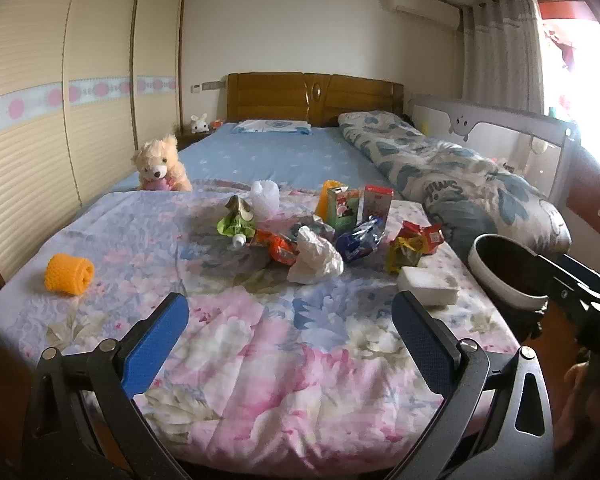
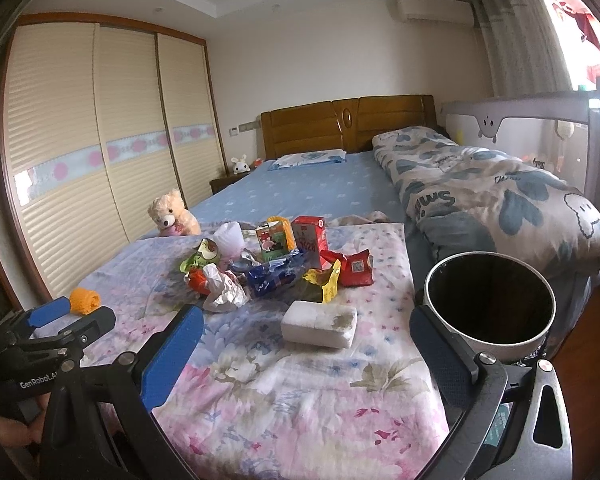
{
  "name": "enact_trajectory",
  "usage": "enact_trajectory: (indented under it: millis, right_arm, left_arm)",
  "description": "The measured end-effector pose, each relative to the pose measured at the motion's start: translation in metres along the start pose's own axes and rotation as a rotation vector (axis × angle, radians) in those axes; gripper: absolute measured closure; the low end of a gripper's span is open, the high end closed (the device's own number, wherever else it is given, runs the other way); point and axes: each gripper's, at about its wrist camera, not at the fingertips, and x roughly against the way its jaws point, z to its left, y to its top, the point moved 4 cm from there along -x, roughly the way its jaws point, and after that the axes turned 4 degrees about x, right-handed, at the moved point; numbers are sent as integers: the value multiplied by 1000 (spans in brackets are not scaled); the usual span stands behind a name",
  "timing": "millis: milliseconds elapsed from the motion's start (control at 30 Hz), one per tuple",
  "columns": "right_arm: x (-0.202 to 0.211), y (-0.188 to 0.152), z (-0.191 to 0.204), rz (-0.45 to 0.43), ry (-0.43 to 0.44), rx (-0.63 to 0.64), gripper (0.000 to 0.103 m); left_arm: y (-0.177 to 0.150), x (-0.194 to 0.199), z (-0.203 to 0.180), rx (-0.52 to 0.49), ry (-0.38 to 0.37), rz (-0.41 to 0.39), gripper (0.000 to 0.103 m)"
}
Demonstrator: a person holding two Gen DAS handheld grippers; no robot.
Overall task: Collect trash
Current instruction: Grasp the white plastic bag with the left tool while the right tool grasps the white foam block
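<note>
Both hand-held grippers, left (image 1: 290, 334) and right (image 2: 306, 350), are spread wide open with nothing in them, low in frame over the bed (image 2: 300, 412). The trash (image 2: 268, 268) is piled mid-frame on the floral quilt, white block (image 2: 319, 323) just in front. The bin (image 2: 490, 304) sits at the right edge, dark inside; can't tell what's in it.

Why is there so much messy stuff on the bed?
Crumpled snack wrappers, two small cartons and a stained white sponge lie scattered on the floral quilt, where trash doesn't belong. The bin beside the bed looks empty.
</note>
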Motion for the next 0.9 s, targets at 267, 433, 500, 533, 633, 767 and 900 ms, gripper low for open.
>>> enact_trajectory:
  millis: [267,433,500,533,633,767,900]
  right_arm:
    - [-34,-10,-9,119,17,-22,0]
    - [-62,-17,-14,185,24,-27,1]
    - [-75,-20,-19,213,20,-34,1]
    - [-81,-21,-21,228,20,-39,1]
    - [-100,-25,-27,266,26,-55,4]
    - [-122,-29,-31,319,17,-48,10]
    - [-135,-34,-31,361,40,-70,15]
  left_arm:
    - [-7,-43,5,-3,5,140,4]
    - [-8,-76,4,0,-6,220,11]
    - [-6,-90,-1,-7,-12,243,12]
    - [-6,-96,-3,-11,-15,253,12]
    - [-2,-119,-7,-9,-26,281,13]
    - [2,-145,-11,0,-34,318,15]
    - [5,-171,-15,18,-57,357,15]
